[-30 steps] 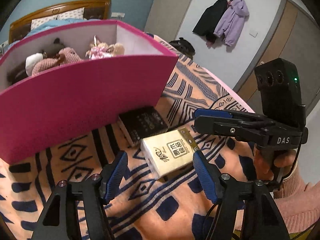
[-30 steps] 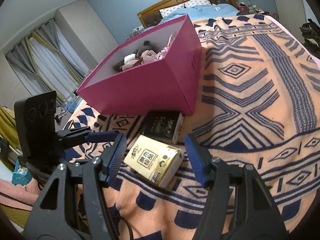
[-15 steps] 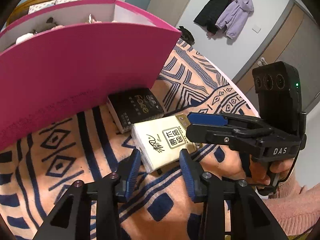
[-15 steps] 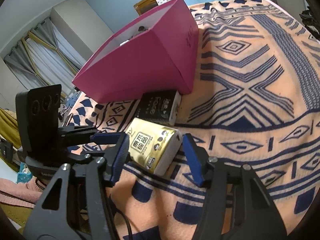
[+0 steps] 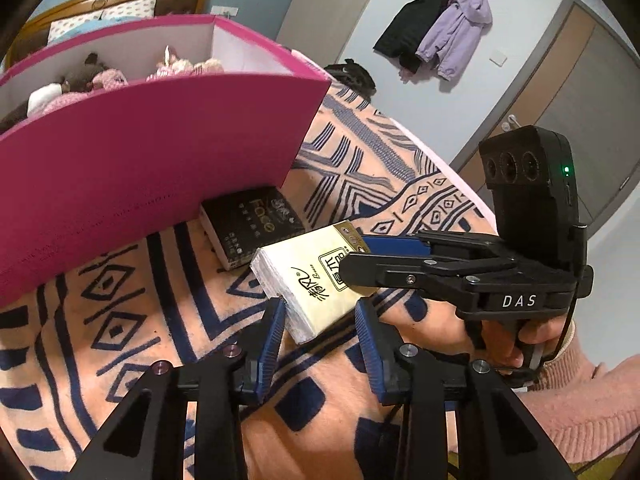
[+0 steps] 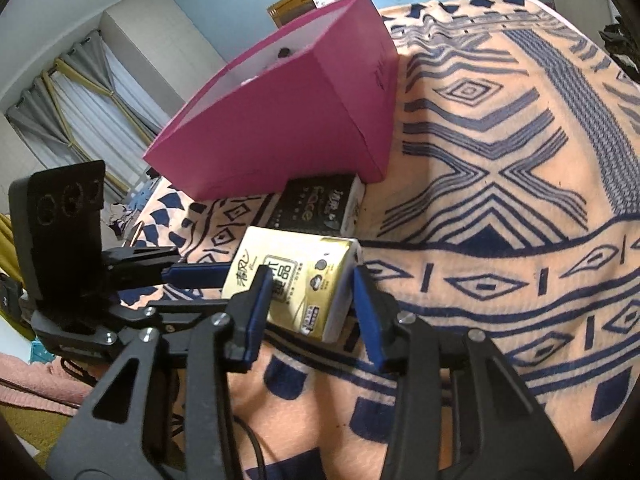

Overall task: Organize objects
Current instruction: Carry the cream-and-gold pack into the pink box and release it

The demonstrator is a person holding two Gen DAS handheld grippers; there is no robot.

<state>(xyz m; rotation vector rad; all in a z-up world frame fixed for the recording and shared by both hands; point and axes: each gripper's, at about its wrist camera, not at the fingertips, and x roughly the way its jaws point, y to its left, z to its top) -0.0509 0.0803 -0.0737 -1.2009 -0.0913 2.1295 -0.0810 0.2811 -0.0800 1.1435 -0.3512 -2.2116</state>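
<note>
Left wrist view shows my left gripper (image 5: 320, 312) clamped narrow on the near end of the cream-and-gold soft tissue pack (image 5: 300, 268), blue pads against both its sides. The right gripper (image 6: 308, 284) has just been closing with the opposite end of that pack between its jaws, and from its own camera its pads look to meet the pack's sides. The pack lies on the orange blanket with navy geometric print (image 5: 120, 320), just in front of a black flat tissue pack (image 5: 256, 220), which lies against the tall magenta cardboard box (image 5: 140, 168) already holding plush toys (image 5: 104, 80). I judge this as the grasp before a two-handed lift into the box. I want even pressure at both ends, since the soft pack will sag or buckle, and a level rise high enough to clear the box rim. Readable writing: white "DAS" on the right gripper's body, gold "Face" on the black pack, and brushed Chinese characters on the cream pack.
</note>
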